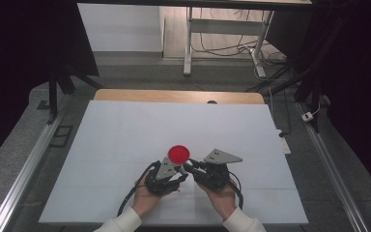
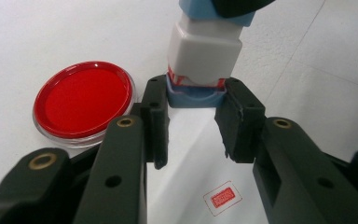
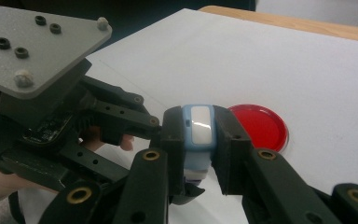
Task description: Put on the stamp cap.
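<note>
Right, working from my left: the red ink pad (image 1: 178,154) sits open on the white worktop (image 1: 125,135), at about twelve o'clock from my left gripper (image 1: 179,170). Its jaws are pinching the blue base end of the stamp (image 2: 204,51). Across the gap, the right gripper (image 1: 189,167) has its jaws clamped on the stamp's other end, the blue cap with the white panel. So the stamp hangs between both hands above the worktop, its long axis running straight from one gripper to the other, with the pad just beyond at roughly eleven o'clock. I'd judge the coming move a pull apart along that axis. Left hand sits nearer the pad.
</note>
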Demonstrator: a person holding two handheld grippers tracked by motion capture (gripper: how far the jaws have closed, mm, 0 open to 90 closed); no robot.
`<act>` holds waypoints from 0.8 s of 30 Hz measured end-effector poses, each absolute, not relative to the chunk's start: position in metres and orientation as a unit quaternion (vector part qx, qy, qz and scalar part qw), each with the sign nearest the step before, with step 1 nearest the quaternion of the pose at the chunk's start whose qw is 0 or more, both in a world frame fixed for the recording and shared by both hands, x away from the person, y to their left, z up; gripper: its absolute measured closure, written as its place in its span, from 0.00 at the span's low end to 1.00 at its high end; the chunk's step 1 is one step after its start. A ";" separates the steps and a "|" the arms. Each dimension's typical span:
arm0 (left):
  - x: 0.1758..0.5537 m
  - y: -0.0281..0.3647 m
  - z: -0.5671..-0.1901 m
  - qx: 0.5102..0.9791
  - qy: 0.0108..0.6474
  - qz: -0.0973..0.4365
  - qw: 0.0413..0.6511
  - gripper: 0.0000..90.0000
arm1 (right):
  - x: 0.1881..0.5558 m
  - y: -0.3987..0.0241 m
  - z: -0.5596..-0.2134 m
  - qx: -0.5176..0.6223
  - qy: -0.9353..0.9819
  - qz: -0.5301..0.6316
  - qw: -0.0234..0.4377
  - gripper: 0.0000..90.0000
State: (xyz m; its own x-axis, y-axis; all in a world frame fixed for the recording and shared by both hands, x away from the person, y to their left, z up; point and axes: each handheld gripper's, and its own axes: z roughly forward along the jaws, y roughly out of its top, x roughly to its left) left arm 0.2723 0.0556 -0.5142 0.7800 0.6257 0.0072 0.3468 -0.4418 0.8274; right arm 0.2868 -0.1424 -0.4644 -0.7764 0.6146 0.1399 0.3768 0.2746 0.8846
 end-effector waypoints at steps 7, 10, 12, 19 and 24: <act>0.272 0.055 -0.515 0.835 0.291 0.162 0.438 0.72 | 0.286 -0.140 -0.465 0.318 0.790 0.511 0.114 0.83; 0.272 0.055 -0.515 0.835 0.292 0.165 0.437 0.72 | 0.286 -0.139 -0.465 0.323 0.790 0.508 0.115 0.83; 0.271 0.054 -0.515 0.834 0.290 0.169 0.438 0.72 | 0.286 -0.139 -0.466 0.327 0.790 0.506 0.113 0.83; 0.270 0.054 -0.515 0.832 0.291 0.176 0.438 0.72 | 0.285 -0.138 -0.465 0.333 0.787 0.506 0.113 0.83; 0.269 0.053 -0.515 0.834 0.289 0.181 0.434 0.72 | 0.286 -0.138 -0.465 0.335 0.790 0.502 0.109 0.83</act>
